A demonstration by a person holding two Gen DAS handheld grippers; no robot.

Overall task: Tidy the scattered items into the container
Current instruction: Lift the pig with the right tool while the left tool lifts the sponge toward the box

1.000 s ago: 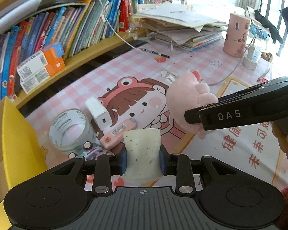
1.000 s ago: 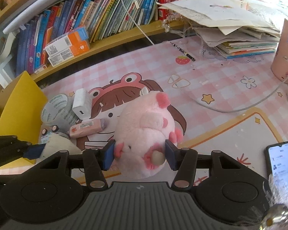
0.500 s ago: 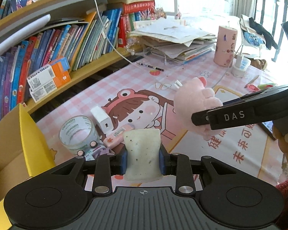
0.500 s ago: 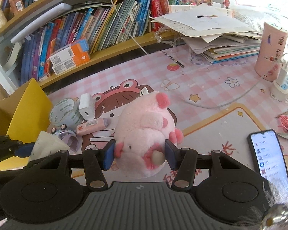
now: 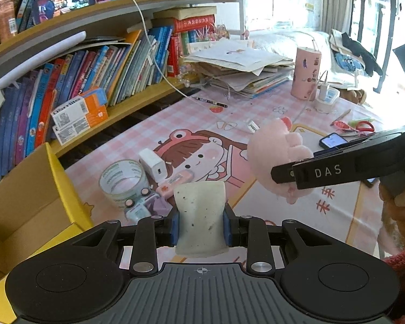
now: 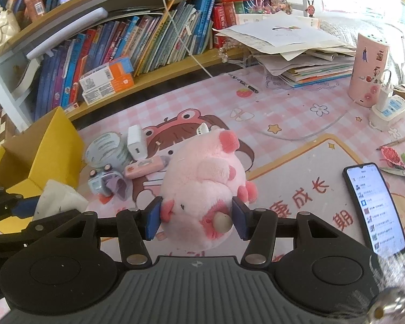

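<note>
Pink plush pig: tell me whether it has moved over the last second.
Yes. The pink plush pig, clamped in the right gripper, rose away from the tape roll below.

The plush (image 6: 205, 181) is showing pale pink with darker pink ears and feet. The cloth (image 5: 199, 216) is looking off-white with dark specks. The box (image 6: 48, 151) is glowing yellow outside, plain brown inside. The worktop (image 6: 291, 110) is wearing a pink-and-white check with a cartoon girl in a frog hat. The charger (image 6: 135, 141) is gleaming white, the tape (image 5: 121, 182) clear with greenish print, both grippers (image 5: 200, 228) (image 6: 197, 222) black with blue pads.
</note>
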